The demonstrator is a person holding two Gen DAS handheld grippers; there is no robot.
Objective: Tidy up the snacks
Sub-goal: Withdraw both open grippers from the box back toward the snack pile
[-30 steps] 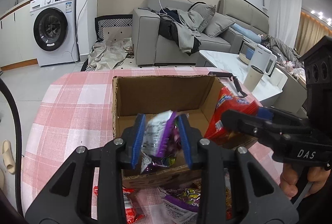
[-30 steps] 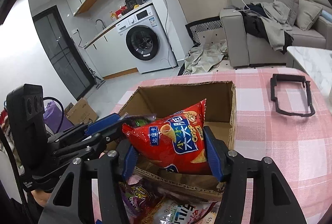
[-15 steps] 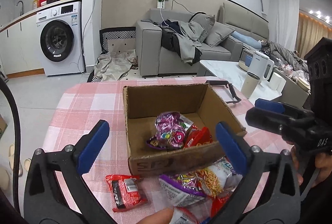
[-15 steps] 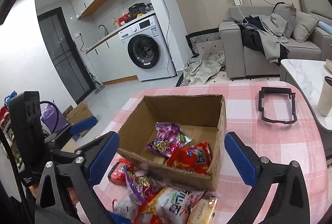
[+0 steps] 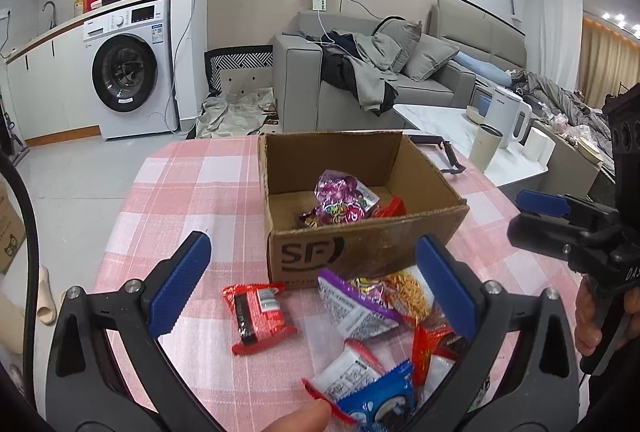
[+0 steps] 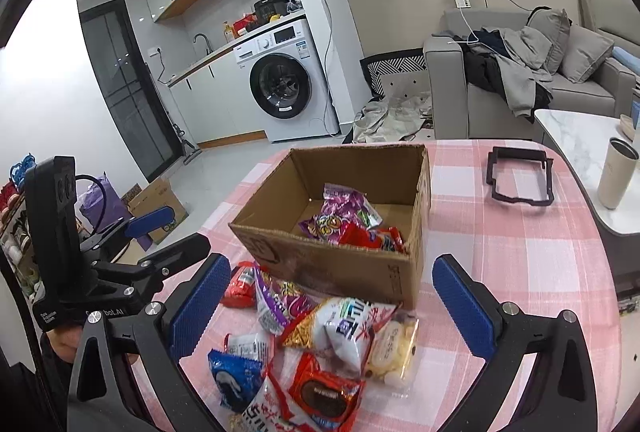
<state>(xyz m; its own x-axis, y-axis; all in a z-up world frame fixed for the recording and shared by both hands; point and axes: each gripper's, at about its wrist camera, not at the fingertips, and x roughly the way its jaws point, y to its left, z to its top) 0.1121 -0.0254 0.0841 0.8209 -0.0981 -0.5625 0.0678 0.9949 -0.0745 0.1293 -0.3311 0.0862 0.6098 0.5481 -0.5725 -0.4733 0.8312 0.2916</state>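
While both tools hang above the near side of the pink checked tablecloth [image 6: 532, 252], the left gripper [image 5: 316, 292] has its blue pads spread wide with nothing between them, and the right gripper [image 6: 332, 306] is wide apart and holds nothing as well. An open cardboard box [image 6: 320, 264] stands in the middle of the table; inside it lie a purple snack bag [image 6: 344, 209] and, touching it on the right, a red snack bag [image 6: 372, 238]. Just near the box front, a loose pile of snack packets [image 6: 320, 352] lies on the cloth, with one red packet [image 5: 258, 312] a little apart on the left. Far right on the table rests a black frame [image 6: 520, 177].
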